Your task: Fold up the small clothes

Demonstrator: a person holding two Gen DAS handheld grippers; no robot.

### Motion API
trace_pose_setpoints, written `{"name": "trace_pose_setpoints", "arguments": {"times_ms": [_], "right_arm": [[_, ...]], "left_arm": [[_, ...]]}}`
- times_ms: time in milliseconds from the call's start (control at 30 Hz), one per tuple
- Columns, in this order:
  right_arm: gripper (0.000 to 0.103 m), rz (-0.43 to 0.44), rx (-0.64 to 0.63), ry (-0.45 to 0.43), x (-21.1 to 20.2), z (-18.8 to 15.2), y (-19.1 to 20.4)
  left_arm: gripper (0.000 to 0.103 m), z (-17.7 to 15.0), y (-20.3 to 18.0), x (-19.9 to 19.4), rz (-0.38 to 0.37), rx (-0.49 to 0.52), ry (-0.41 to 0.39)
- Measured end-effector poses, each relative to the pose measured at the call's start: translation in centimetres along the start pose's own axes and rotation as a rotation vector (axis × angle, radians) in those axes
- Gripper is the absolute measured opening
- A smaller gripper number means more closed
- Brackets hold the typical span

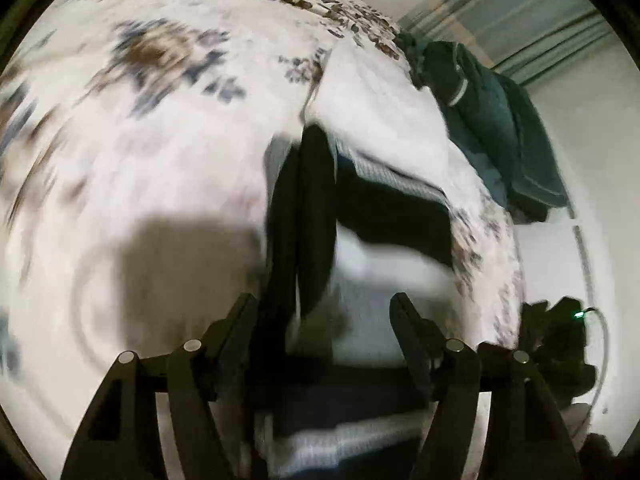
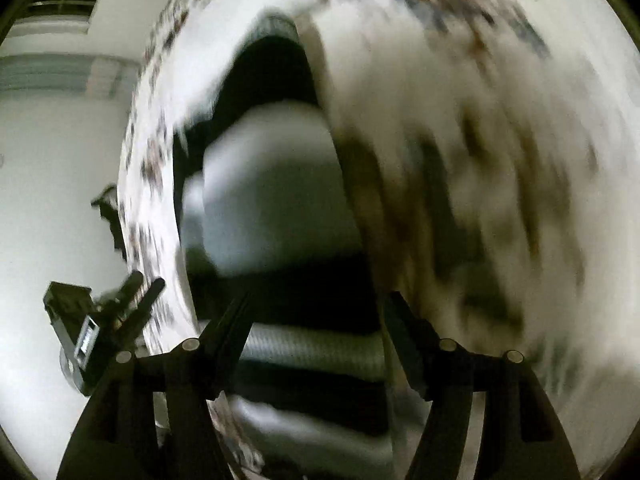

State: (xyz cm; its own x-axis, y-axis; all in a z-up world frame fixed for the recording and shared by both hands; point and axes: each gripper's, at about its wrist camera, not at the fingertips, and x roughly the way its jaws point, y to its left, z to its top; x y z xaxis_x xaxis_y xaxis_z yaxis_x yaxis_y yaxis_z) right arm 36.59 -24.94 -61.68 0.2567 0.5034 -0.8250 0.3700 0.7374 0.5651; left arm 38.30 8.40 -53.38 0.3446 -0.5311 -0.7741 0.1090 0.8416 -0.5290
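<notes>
Both views are blurred, so fine detail is hard to read. In the left wrist view the left tongs (image 1: 324, 304) stand apart, with their two black fingers on either side of a garment with wide black and white stripes (image 1: 384, 216), and the pads do not press on it. This striped garment lies on a bed covered by a white sheet with a brown and blue flower print (image 1: 160, 100). It sits near the right edge of the bed in this view, and a white cloth (image 1: 372, 108) lies just beyond it, touching its far end. Farther to the right a dark green garment (image 1: 492, 120) hangs over the bed edge. At the lower right the right tongs appear only as a dark shape. In the right wrist view the right tongs (image 2: 316, 304) are also apart, above the same striped garment (image 2: 272, 192), and nothing is clamped between them. The left tongs (image 2: 148, 284) show at the lower left, beside the bed edge.
</notes>
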Motion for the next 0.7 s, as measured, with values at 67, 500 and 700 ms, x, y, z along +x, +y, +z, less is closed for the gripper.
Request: {"name": "trace_pose_setpoints", "arguments": {"times_ms": [67, 500, 700], "right_arm": [[0.069, -0.029, -0.021, -0.047, 0.8, 3.4, 1.3], [0.061, -0.003, 0.043, -0.121, 6.6, 15.7, 3.3], [0.006, -0.117, -0.045, -0.140, 9.1, 17.5, 6.0]], "left_arm": [[0.067, 2.4, -0.6, 2.1, 0.019, 0.022, 0.002], [0.017, 7.2, -0.1, 6.8, 0.056, 0.136, -0.028], [0.017, 8.2, 2.3, 7.4, 0.020, 0.063, -0.011]]}}
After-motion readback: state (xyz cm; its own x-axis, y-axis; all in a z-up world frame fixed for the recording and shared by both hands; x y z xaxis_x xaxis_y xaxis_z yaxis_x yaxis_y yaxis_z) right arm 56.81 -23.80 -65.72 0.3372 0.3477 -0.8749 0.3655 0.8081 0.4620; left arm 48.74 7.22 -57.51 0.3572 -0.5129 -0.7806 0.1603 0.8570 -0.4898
